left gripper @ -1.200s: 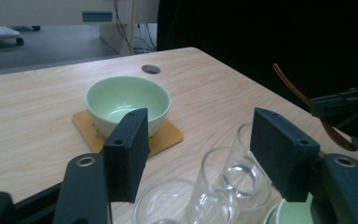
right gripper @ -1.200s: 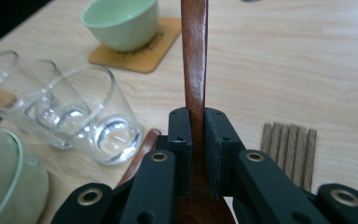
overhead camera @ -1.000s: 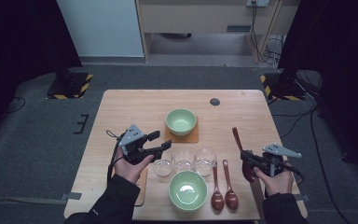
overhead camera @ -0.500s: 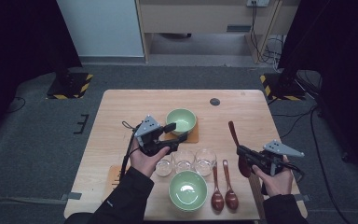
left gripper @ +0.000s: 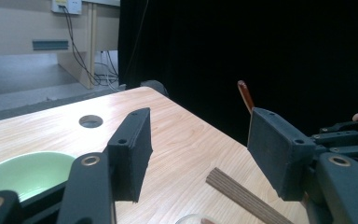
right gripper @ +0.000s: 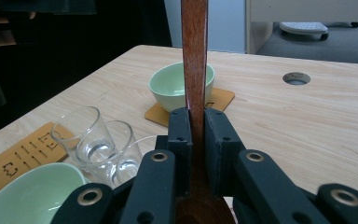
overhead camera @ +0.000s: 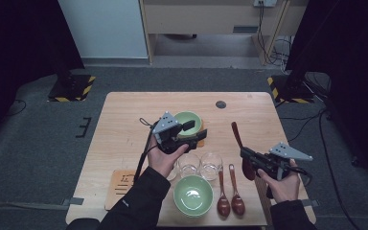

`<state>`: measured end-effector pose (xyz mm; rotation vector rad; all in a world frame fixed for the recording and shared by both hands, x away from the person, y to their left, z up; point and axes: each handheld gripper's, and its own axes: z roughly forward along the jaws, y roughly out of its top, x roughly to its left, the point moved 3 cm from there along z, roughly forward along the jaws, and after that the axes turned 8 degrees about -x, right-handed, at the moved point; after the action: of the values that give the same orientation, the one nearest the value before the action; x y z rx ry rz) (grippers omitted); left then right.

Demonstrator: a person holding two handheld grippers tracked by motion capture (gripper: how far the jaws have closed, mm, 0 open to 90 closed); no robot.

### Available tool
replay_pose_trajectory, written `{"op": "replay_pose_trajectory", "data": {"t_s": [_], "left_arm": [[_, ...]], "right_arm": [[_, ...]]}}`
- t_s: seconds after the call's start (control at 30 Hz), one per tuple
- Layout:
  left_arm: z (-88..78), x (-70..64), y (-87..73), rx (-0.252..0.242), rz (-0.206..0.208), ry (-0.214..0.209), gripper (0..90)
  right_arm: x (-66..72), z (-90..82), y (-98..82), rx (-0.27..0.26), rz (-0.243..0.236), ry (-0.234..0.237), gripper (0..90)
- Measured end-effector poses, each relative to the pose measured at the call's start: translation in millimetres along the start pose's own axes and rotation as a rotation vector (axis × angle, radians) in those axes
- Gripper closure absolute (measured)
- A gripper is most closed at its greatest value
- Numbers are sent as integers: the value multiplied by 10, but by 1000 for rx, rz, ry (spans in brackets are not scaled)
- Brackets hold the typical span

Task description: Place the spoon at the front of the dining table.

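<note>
My left gripper (overhead camera: 195,130) hovers over the near rim of the far green bowl (overhead camera: 184,117), which stands on an orange coaster (overhead camera: 202,140). Its jaws stand open with nothing between them, as the left gripper view (left gripper: 198,140) shows. My right gripper (overhead camera: 245,154) is at the right side of the table, shut on a dark red-brown spoon (overhead camera: 235,134). The spoon's handle points up and away past the closed jaws in the right gripper view (right gripper: 196,116), and its bowl end sits low against the gripper body.
A second green bowl (overhead camera: 193,194) sits near the front edge, with clear glasses (overhead camera: 211,163) just behind it. Two more brown spoons (overhead camera: 223,201) lie to its right. A slotted wooden coaster (overhead camera: 122,182) lies front left. A round hole (overhead camera: 220,104) is in the far tabletop.
My left gripper has travelled right and away from the front-left area to above the far bowl. The right gripper has risen slightly with the spoon still in it.
</note>
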<state>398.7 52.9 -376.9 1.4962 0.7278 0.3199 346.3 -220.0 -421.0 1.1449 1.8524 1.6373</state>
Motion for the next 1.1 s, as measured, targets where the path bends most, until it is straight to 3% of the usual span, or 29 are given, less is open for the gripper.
{"op": "replay_pose_trajectory", "data": {"t_s": [0.33, 0.73, 1.1], "left_arm": [[184, -105, -4, 9, -2, -25, 396], [330, -140, -53, 25, -12, -28, 401], [443, -250, -61, 39, -3, -50, 406]], "right_arm": [[65, 17, 51, -16, -7, 31, 815], [88, 31, 48, -20, -15, 51, 815], [151, 42, 62, -28, -35, 79, 815]]}}
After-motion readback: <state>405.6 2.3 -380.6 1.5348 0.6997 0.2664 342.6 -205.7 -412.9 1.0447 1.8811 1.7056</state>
